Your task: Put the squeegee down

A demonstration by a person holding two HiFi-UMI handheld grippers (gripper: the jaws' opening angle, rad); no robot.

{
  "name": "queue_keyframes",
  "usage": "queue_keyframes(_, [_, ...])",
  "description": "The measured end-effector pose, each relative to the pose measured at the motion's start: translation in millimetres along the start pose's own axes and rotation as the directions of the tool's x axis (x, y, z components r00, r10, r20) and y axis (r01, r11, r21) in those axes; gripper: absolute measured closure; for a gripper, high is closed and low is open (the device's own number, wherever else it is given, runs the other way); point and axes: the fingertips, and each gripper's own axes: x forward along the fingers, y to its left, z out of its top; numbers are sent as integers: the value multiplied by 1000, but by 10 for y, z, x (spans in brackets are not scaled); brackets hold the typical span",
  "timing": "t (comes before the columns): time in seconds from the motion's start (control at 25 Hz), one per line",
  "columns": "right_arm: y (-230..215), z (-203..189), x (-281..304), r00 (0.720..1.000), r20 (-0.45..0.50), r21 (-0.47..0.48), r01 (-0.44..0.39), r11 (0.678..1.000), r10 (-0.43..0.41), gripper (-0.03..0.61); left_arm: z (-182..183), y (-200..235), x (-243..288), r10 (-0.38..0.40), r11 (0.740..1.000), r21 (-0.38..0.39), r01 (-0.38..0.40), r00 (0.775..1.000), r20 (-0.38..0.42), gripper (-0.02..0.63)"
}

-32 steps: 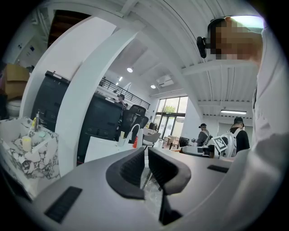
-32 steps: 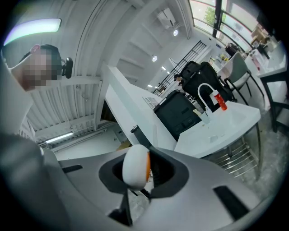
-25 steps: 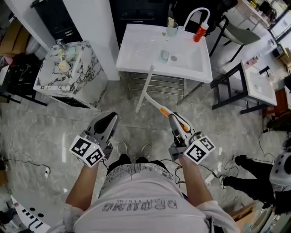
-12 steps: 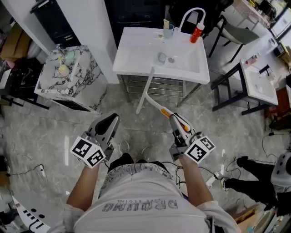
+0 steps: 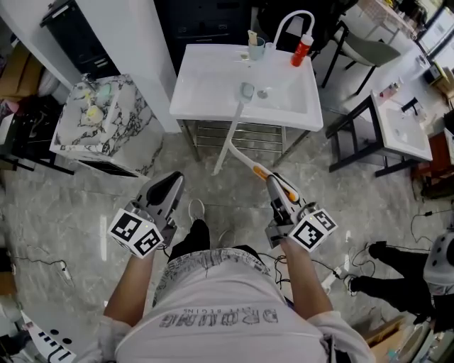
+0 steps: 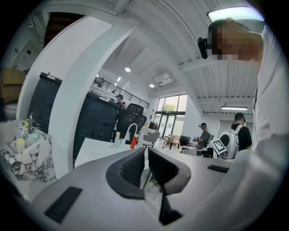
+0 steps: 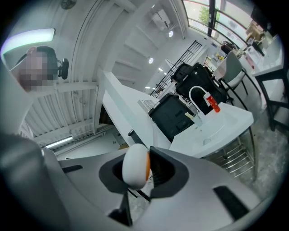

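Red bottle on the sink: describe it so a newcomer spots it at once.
Find the white sink ahead of the person. A white faucet arches over its back edge, and the red bottle stands by the faucet's right end. It is the only red thing there; the cup left of it is pale.

Red bottle [image 5: 302,51] stands on white sink [image 5: 190,96], marble cabinet [image 5: 106,131] nearby.

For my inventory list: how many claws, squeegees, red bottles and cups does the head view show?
Claws: 2 (left claw, right claw)
Squeegee: 1
Red bottle: 1
Cup: 1
Total: 5
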Motion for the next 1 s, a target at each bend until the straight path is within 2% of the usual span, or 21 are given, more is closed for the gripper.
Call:
queue_keyframes(0.48, [-187,125,325,1000,-6,-1,6,1000,-6,514,76,289,302,-8,1000,-7,8,1000,10,572])
queue_keyframes(1.0, [-476,188,1083,998,-25,11,52,999,-52,514,182,1032,815,-43,998,-39,43,999,-5,572])
